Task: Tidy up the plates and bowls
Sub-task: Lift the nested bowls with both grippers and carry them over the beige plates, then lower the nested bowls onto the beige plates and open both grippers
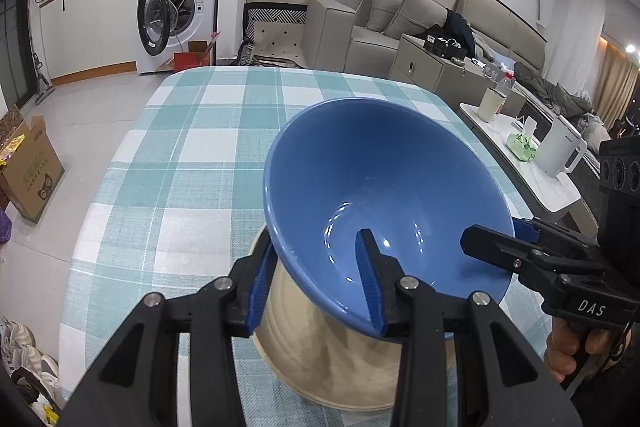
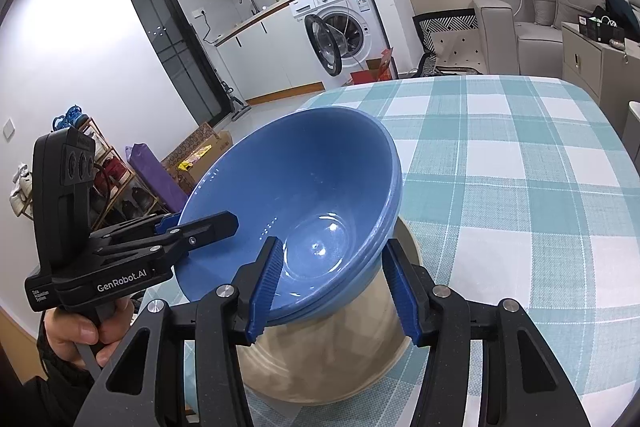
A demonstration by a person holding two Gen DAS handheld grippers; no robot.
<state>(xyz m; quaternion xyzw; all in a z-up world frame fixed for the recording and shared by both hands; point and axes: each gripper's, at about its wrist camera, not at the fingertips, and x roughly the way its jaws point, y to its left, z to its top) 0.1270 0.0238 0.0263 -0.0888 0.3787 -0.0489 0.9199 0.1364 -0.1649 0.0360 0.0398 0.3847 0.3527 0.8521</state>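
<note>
In the lower middle of the left wrist view, the left gripper (image 1: 316, 283) straddles the near rim of the blue bowl (image 1: 384, 179), one finger inside and one outside, seemingly clamped on the wall. In the right wrist view, the right gripper (image 2: 334, 291) pinches the opposite rim the same way. The bowl sits tilted on a beige bowl (image 1: 340, 359), nested on another blue one. Glazed ceramic looks stiff, slick and breakable, so the rim is the sensible hold. Beyond lies the checked tablecloth (image 1: 192, 147), then a washing machine (image 1: 176, 11) at upper left.
</note>
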